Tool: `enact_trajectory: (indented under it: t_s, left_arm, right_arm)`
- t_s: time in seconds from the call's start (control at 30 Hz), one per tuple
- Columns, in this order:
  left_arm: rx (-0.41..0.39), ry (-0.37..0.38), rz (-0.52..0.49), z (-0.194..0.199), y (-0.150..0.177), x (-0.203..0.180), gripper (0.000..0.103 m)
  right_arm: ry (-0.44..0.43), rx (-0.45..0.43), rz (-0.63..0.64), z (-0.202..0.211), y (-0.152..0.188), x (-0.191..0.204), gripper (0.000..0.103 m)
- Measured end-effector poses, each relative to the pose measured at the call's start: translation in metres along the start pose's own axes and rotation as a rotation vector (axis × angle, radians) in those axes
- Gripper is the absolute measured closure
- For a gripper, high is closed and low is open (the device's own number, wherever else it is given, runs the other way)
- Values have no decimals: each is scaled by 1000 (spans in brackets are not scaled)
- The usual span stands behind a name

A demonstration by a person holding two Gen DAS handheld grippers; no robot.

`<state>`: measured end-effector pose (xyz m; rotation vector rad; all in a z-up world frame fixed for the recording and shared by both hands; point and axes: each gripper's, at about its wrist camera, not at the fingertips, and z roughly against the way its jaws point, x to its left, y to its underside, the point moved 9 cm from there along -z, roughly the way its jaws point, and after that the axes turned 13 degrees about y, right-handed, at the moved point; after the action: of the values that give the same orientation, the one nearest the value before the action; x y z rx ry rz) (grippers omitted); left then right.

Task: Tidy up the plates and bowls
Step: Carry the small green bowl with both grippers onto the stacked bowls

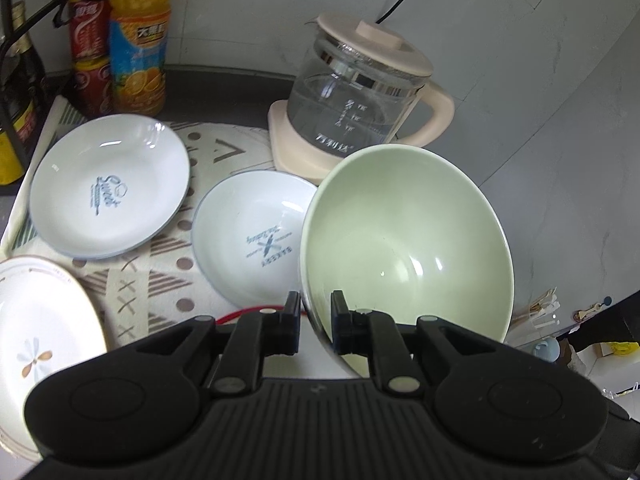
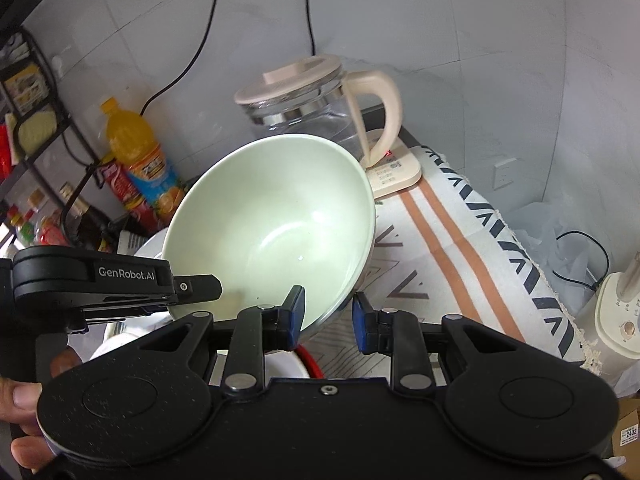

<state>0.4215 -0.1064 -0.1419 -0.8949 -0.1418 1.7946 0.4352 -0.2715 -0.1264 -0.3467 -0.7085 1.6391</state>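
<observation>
Fingers of the left gripper point(image 1: 316, 320) pinch only the rim of the green bowl point(image 1: 404, 248), tilted mid-frame above the plates (right gripper point(image 2: 328, 316) open, straddling its edge), so it could slip.

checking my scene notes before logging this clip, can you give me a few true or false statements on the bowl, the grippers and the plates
1. The left hand-held gripper is shut on the rim of the green bowl. True.
2. The green bowl lies flat on the patterned cloth. False: it is held up and tilted, with its opening facing the cameras.
3. The right hand-held gripper is clamped on the bowl. False: its jaws stand open, with the bowl's edge between them.
4. The glass kettle has its lid on. True.
5. Two white dishes with blue print, the Sweet plate and the Bakery plate, rest on the cloth. True.
</observation>
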Motion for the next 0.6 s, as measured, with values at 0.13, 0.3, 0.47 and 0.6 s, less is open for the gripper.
enact_trajectory:
  t_s: [0.13, 0.3, 0.47, 0.6]
  left_arm:
    - [11, -9, 2, 8, 11, 7, 89]
    - [38, -21, 24, 16, 28, 16, 88]
    - [57, -36, 43, 23, 43, 24, 88]
    - [64, -49, 56, 27, 48, 28, 88]
  right_arm:
    - [-11, 14, 26, 4, 8, 5, 78]
    - [-28, 25, 67, 11, 19, 12, 78]
    - [-44, 41, 110, 17, 29, 20, 78]
    - [-59, 48, 145, 22, 34, 26, 78]
